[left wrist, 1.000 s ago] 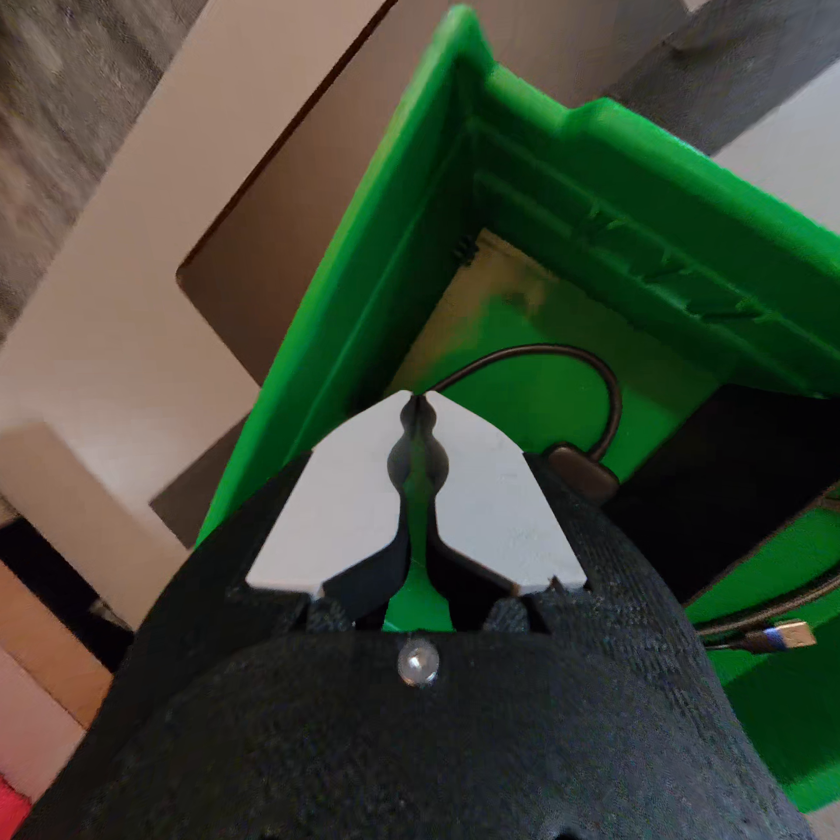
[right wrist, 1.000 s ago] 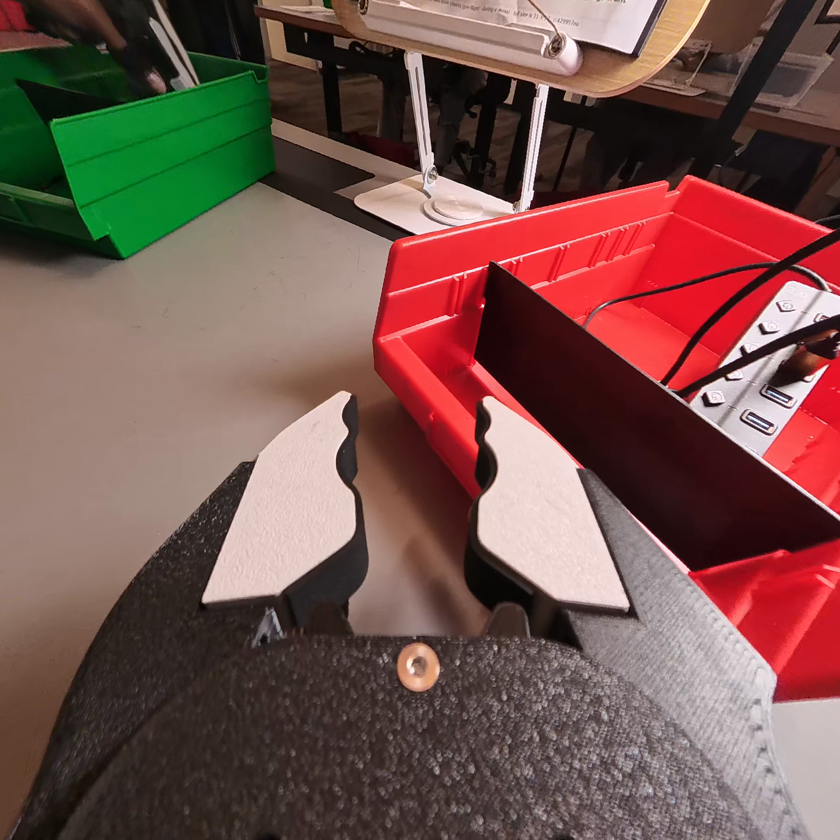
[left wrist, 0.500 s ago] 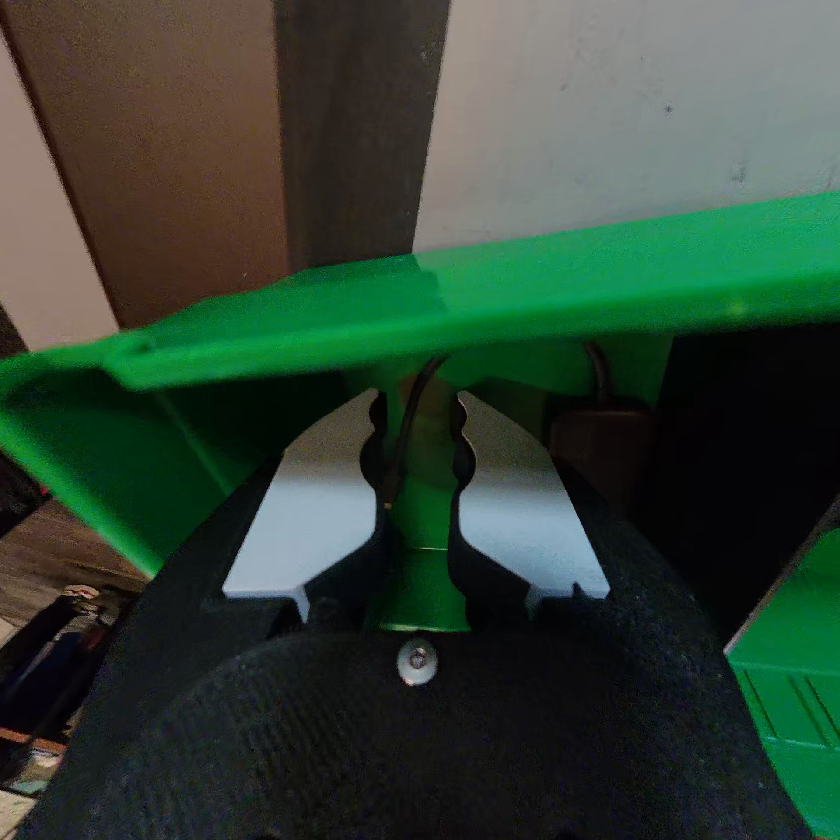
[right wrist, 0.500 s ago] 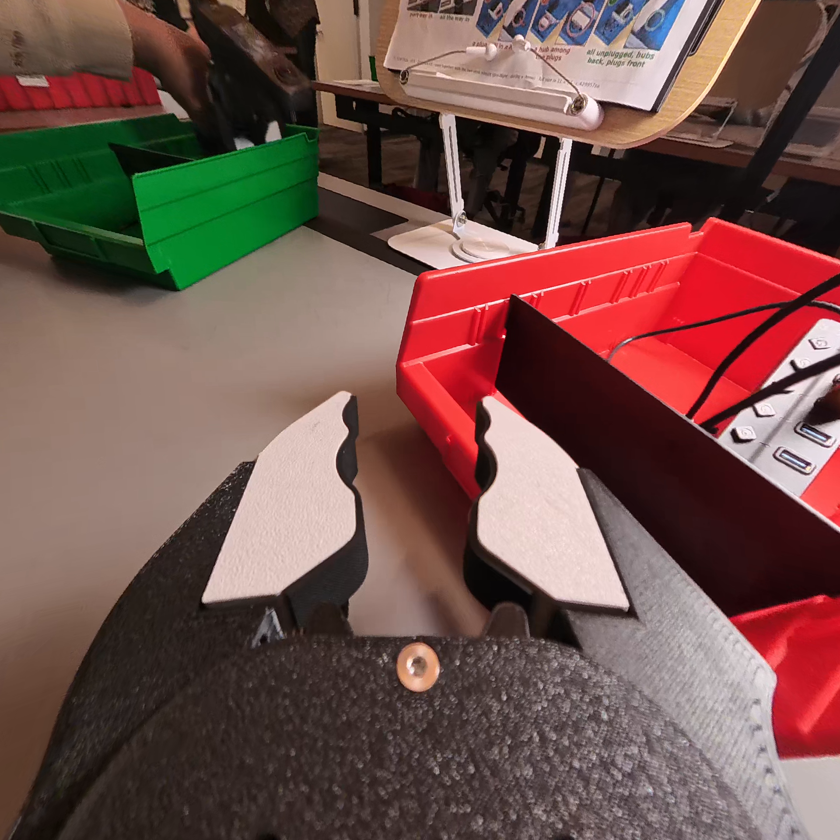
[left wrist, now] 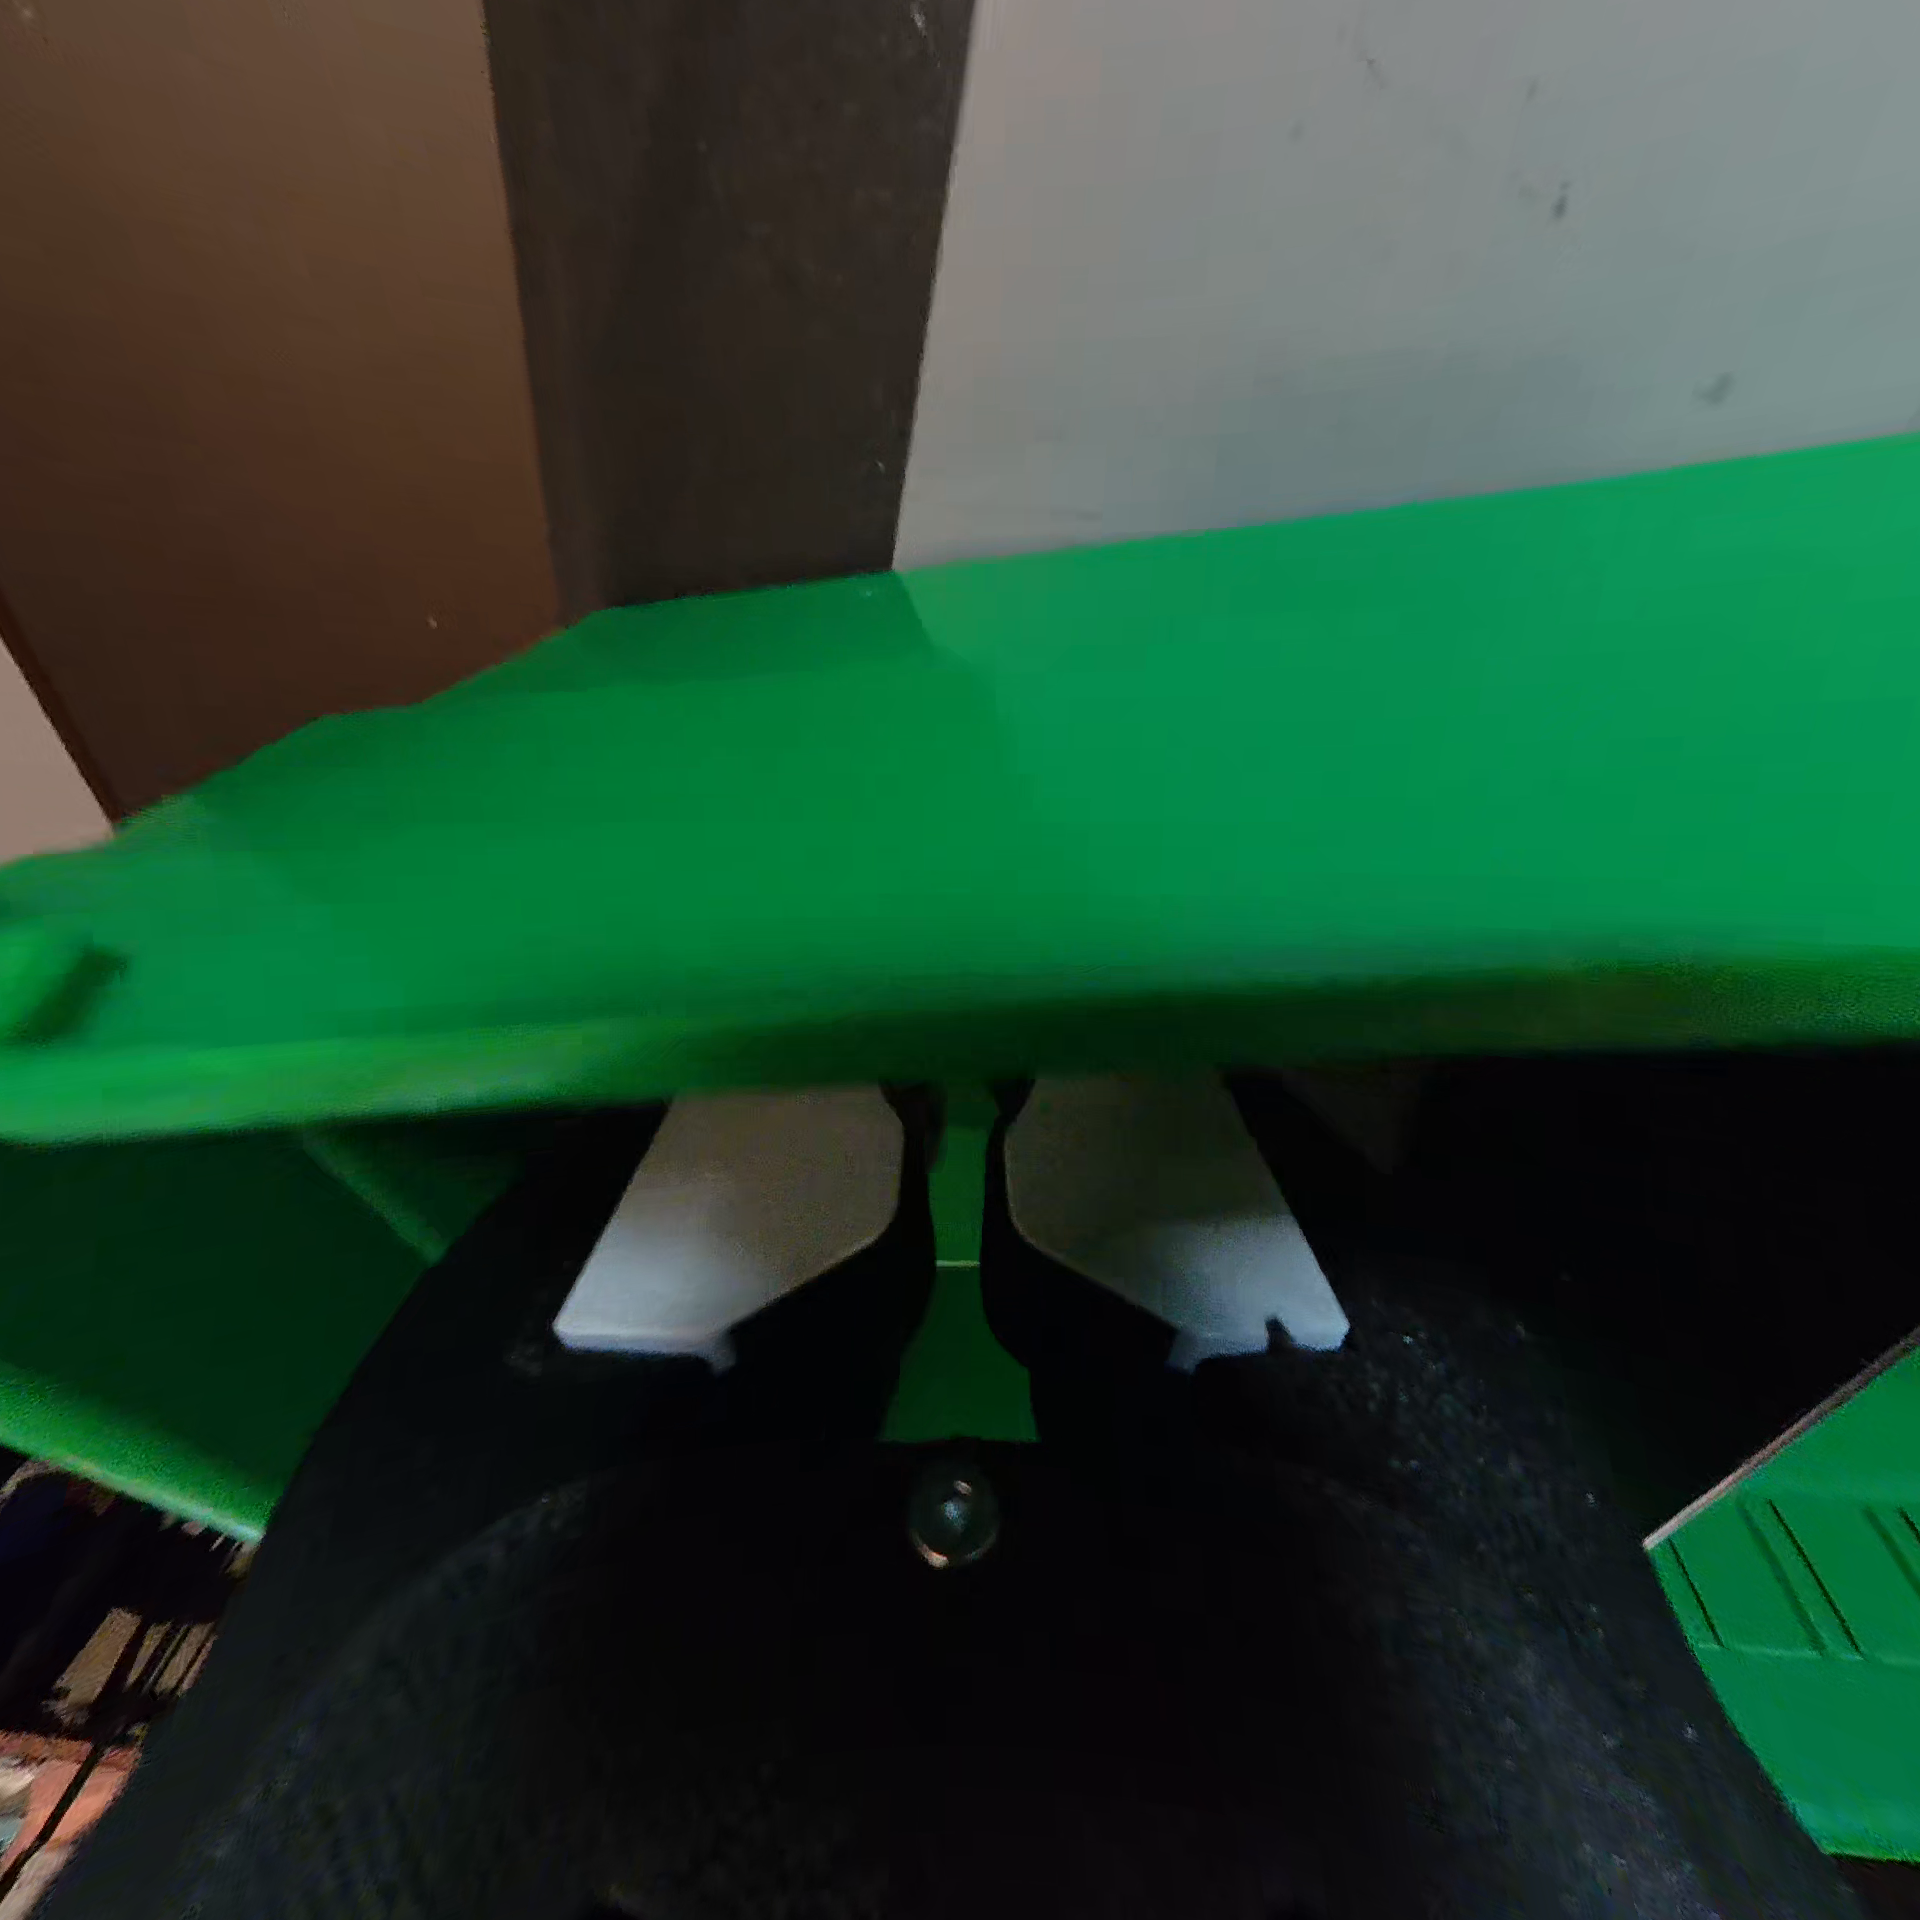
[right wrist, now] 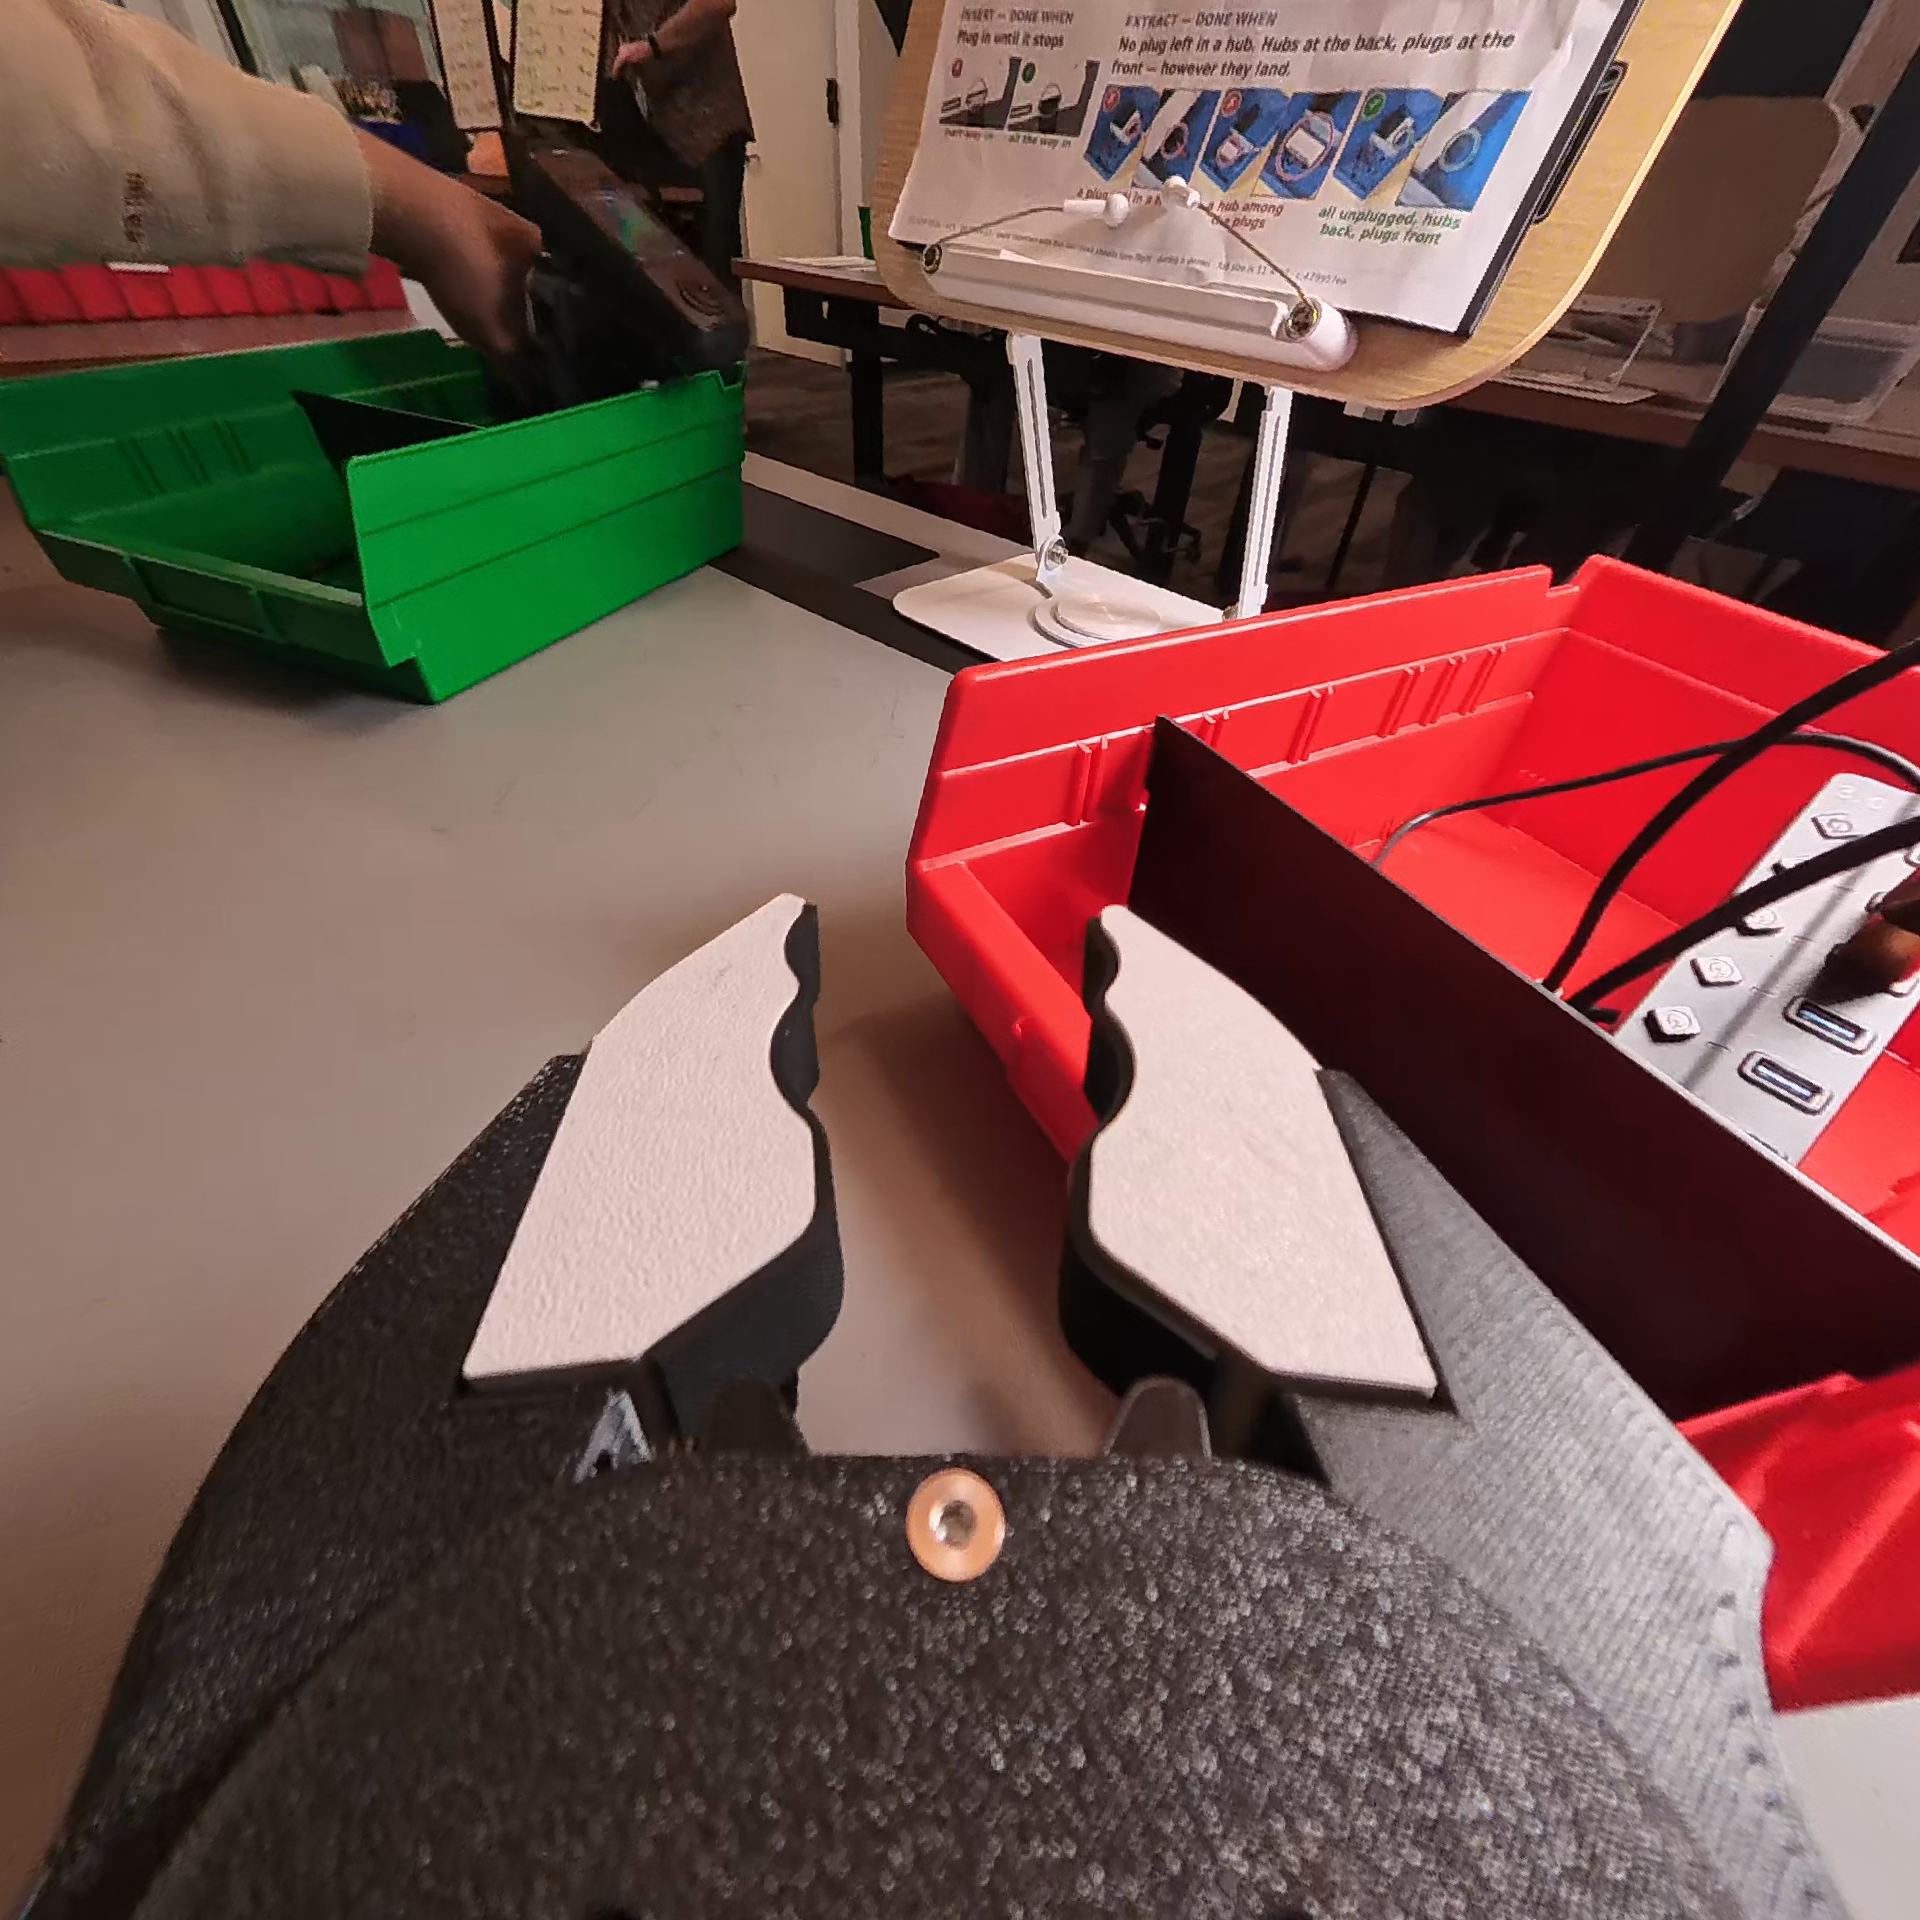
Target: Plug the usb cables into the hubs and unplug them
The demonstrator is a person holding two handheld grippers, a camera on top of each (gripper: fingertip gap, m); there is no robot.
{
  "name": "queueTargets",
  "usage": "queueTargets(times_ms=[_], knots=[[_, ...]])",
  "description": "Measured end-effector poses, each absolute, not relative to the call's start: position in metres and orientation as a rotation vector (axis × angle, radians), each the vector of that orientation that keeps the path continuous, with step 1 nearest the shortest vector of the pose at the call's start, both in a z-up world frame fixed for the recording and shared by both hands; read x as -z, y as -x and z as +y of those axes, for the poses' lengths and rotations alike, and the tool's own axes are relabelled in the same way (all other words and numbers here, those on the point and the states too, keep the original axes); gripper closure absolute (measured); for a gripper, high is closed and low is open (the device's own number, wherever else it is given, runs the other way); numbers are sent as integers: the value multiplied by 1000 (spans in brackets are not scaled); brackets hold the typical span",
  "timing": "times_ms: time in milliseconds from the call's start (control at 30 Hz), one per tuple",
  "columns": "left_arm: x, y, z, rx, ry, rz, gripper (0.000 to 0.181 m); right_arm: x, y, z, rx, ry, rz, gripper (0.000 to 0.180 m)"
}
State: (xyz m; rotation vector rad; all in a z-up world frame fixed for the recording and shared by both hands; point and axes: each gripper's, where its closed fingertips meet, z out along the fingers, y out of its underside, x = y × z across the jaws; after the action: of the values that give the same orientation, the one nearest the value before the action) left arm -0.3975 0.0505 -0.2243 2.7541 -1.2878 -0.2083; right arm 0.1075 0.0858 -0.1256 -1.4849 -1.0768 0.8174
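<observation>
From the left wrist view, the left gripper (left wrist: 961, 1117) is black and bumpy, with flat white fingers (left wrist: 748, 1216). It reaches down inside the green bin (left wrist: 1039, 831), which is smooth, shiny plastic. The bin's wide rim hides the fingertips. Only a thin gap shows between the fingers, so I cannot tell if they grip anything. Past the bin are a pale wall and a dark post (left wrist: 717, 291).

From the right wrist view, the right gripper (right wrist: 951, 966) hangs over the flat grey counter (right wrist: 312, 883). Its white fingers (right wrist: 665, 1164) have wavy inner edges and stand wide apart, holding nothing. Just to the right sits a red plastic bin (right wrist: 1195, 717) with a black divider (right wrist: 1403, 987) standing in it. Behind the divider lies a long grey usb hub (right wrist: 1766, 997) with a row of slots. Thin black cables (right wrist: 1621, 894) run to it, and a brown plug (right wrist: 1870, 951) sits in one slot. Far to the left, a hand (right wrist: 457, 249) in a cream sleeve dips the other gripper into the green bin. At the back, a paper sheet rests on a wooden stand (right wrist: 1195, 301) with white legs.
</observation>
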Motion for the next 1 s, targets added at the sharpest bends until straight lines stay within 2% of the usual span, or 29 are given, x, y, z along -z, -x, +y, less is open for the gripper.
queueTargets(times_ms=[33, 133, 300, 667, 1000], knots=[[222, 400, 48, 243, -2759, -1288, 176, 125, -108, 86, -820, 1483, -1074, 131], [195, 403, 47, 287, -2880, -1260, 176, 123, -108, 84, -831, 1475, -1074, 131], [120, 407, 43, 382, -3082, -1231, 177, 119, -106, 79, -836, 1455, -1084, 131], [-35, 377, 35, 949, -3346, -1243, 177, 114, -103, 70, -822, 1414, -1107, 131], [-101, 286, 20, 1090, -3421, -1564, 181, 115, -98, 65, -833, 1409, -1119, 131]])
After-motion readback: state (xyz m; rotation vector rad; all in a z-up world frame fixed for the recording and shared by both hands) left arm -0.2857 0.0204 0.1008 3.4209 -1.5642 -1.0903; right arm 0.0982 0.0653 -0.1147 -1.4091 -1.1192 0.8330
